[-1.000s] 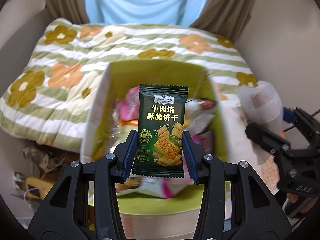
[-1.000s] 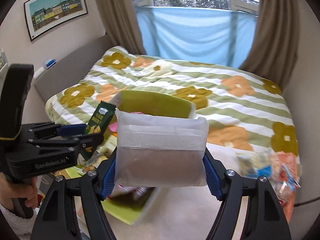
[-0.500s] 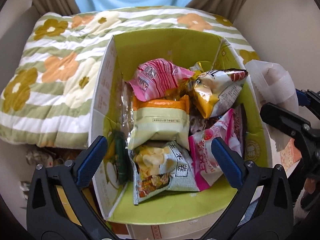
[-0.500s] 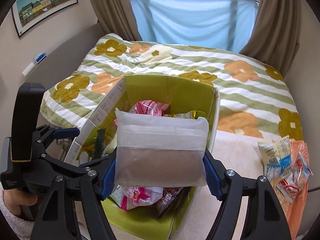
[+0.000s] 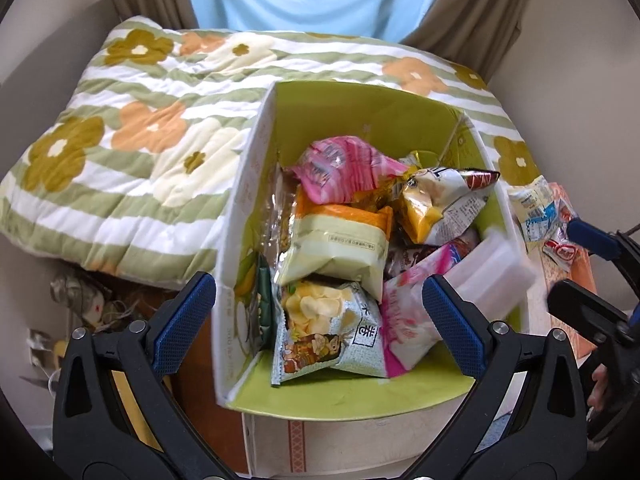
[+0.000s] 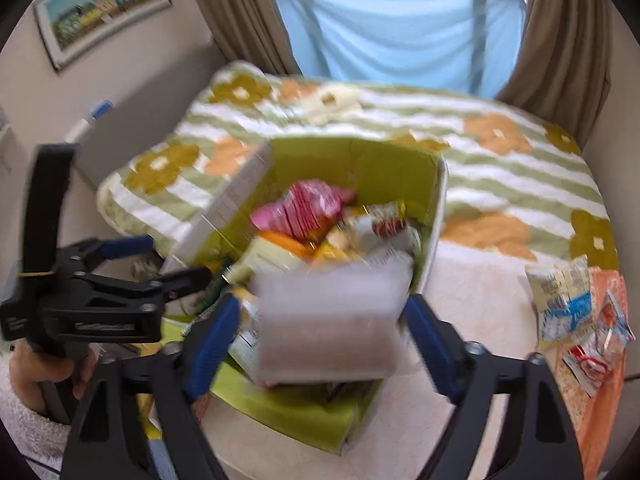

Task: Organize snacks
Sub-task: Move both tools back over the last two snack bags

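Note:
A green-lined cardboard box (image 5: 360, 120) holds several snack packs: a pink one (image 5: 344, 168), a cream and orange one (image 5: 340, 244), a chips pack (image 5: 328, 332). The dark green cracker pack (image 5: 264, 300) stands against the box's left wall. My left gripper (image 5: 320, 320) is open and empty above the box. My right gripper (image 6: 324, 332) is open; the clear pouch with brown contents (image 6: 328, 320) is blurred between its fingers, over the box (image 6: 360, 160), and also shows at the box's right wall in the left wrist view (image 5: 488, 272).
A floral quilt (image 5: 140, 140) covers the bed behind the box. Loose snack packs (image 6: 568, 300) lie on an orange cloth (image 6: 600, 400) at the right of the cream tabletop (image 6: 472, 280). Clutter sits on the floor at the left (image 5: 80, 296).
My left gripper opened and dropped the green cracker pack into the box. My right gripper moved over the box and opened; the clear pouch is slipping down into it.

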### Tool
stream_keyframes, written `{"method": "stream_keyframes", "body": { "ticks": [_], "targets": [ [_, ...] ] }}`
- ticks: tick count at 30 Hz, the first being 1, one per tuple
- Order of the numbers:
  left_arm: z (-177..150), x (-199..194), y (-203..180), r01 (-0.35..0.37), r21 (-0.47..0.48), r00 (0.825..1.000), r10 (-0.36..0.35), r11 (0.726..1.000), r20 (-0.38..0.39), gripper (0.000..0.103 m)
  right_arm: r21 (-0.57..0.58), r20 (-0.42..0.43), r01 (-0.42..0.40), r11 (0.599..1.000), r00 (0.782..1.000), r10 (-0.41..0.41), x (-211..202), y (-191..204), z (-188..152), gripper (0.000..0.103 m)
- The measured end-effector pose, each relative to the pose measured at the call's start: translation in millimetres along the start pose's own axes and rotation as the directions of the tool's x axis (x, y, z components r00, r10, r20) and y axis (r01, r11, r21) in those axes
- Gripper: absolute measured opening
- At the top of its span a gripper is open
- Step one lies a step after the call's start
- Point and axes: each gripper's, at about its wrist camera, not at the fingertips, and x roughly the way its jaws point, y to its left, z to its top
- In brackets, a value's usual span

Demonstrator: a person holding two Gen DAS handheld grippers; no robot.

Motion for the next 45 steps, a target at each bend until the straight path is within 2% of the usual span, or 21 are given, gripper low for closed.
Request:
{"method": "stream_keyframes", "body": {
  "ticks": [1, 2, 8, 16, 25, 30, 33, 38, 42, 45],
  "targets": [
    [-2, 0, 0, 0.004, 0.001, 1.000, -0.004, 1.000, 0.000, 0.102, -0.001, 0.023, -0.013, 1.000, 1.000, 0.013, -5, -1, -2, 0.100],
    [-2, -1, 1, 0.004, 0.001, 1.000, -0.004, 1.000, -0.001, 0.102, 0.000, 0.033, -0.015, 1.000, 0.999, 0.015, -7, -2, -3, 0.101],
    [-8, 2, 5, 0.015, 0.000, 1.000, -0.015, 1.000, -0.007, 0.102, 0.032, 0.029, 0.016, 0.999, 0.999, -0.017, -4, -6, -12, 0.101],
    [-12, -1, 17, 0.083, 0.002, 0.997, -0.083, 0.997, 0.003, 0.102, 0.017, 0.051, 0.083, 0.996, 0.995, -0.084, -12, 11, -21, 0.101],
    [-5, -11, -9, 0.116, 0.053, 0.993, -0.118, 0.992, 0.031, 0.102, 0.104, 0.075, 0.124, 0.987, 0.988, -0.132, -34, -7, -34, 0.101],
    [4, -14, -50, 0.123, 0.078, 0.991, -0.127, 0.989, 0.049, 0.102, 0.141, 0.126, 0.140, 0.980, 0.979, -0.158, -58, -39, -38, 0.101],
    [9, -13, -83, 0.160, 0.086, 0.985, -0.164, 0.983, 0.047, 0.102, 0.177, 0.132, 0.154, 0.972, 0.975, -0.178, -70, -66, -41, 0.101],
    [18, 1, -159, 0.205, 0.117, 0.978, -0.209, 0.972, 0.023, 0.102, 0.245, 0.124, 0.196, 0.950, 0.965, -0.231, -96, -123, -53, 0.101],
    [24, 17, -227, 0.292, 0.125, 0.956, -0.295, 0.948, 0.001, 0.102, 0.268, 0.140, 0.251, 0.930, 0.945, -0.295, -121, -173, -66, 0.101],
    [27, 33, -275, 0.301, 0.129, 0.953, -0.301, 0.945, -0.023, 0.102, 0.280, 0.115, 0.267, 0.922, 0.944, -0.308, -130, -211, -70, 0.101]
  ]
}}
